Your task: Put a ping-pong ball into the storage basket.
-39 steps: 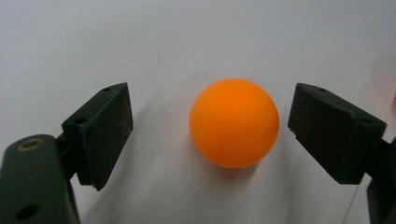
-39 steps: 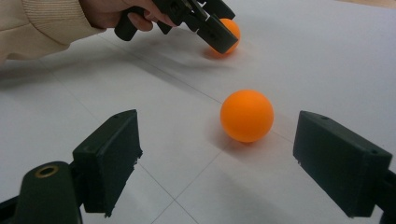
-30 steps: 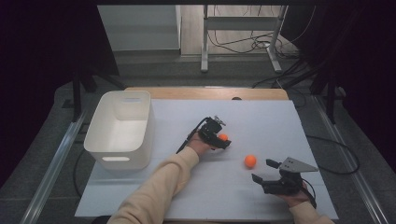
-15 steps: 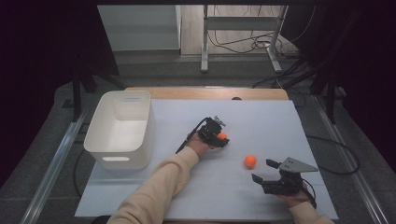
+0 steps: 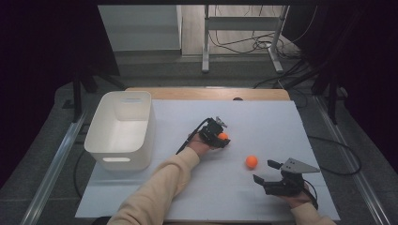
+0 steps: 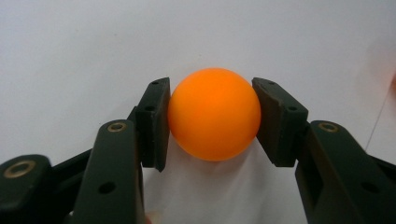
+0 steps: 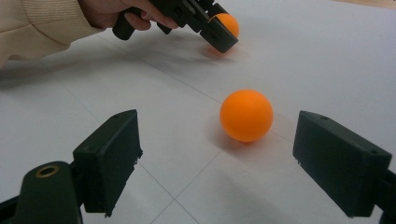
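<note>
Ball [image 6: 214,113] between left tongs [image 6: 212,116] (pads pressing)

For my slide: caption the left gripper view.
Left tongs shut on an orange ball over the white table.

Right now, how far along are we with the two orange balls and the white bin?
Nothing is banked yet: the white bin looks empty. In hand: the left gripper has just closed on one orange ball, pads pressing both sides, ball at the table. Left: carrying it, probably to the bin, then the second ball, which lies free on the table ahead of the open right gripper.
</note>
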`<state>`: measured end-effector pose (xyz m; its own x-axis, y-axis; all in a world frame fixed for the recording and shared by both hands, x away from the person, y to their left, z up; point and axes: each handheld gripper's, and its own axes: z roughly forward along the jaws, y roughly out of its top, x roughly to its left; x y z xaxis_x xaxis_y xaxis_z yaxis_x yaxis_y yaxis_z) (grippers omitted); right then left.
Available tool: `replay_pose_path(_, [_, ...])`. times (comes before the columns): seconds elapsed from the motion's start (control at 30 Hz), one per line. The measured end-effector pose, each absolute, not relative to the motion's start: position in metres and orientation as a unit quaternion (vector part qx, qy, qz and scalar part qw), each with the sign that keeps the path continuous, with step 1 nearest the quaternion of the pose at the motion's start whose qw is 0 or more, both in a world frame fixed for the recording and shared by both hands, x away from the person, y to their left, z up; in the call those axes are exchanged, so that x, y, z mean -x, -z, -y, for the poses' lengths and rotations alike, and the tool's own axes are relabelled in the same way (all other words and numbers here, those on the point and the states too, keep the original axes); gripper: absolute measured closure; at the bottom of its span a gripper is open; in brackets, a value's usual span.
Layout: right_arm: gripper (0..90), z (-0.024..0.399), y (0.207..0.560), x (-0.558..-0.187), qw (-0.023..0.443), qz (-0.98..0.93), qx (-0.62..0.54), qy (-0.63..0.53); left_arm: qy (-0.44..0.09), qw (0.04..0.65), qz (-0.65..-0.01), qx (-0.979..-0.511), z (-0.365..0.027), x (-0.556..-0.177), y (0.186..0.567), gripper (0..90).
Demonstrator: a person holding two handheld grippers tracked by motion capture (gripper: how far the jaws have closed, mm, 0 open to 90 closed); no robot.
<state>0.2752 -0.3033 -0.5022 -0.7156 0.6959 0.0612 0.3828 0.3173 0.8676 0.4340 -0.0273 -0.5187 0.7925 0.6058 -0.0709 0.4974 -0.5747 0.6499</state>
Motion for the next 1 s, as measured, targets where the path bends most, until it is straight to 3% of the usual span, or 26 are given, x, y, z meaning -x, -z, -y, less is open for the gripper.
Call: replay_pose_path(1.0, [15.4, 0.303, 0.503, -0.275, 0.166, -0.795, -0.342, -0.473, -0.084, 0.378, -0.298, -0.872, 0.009, -0.413, 0.495, 50.0])
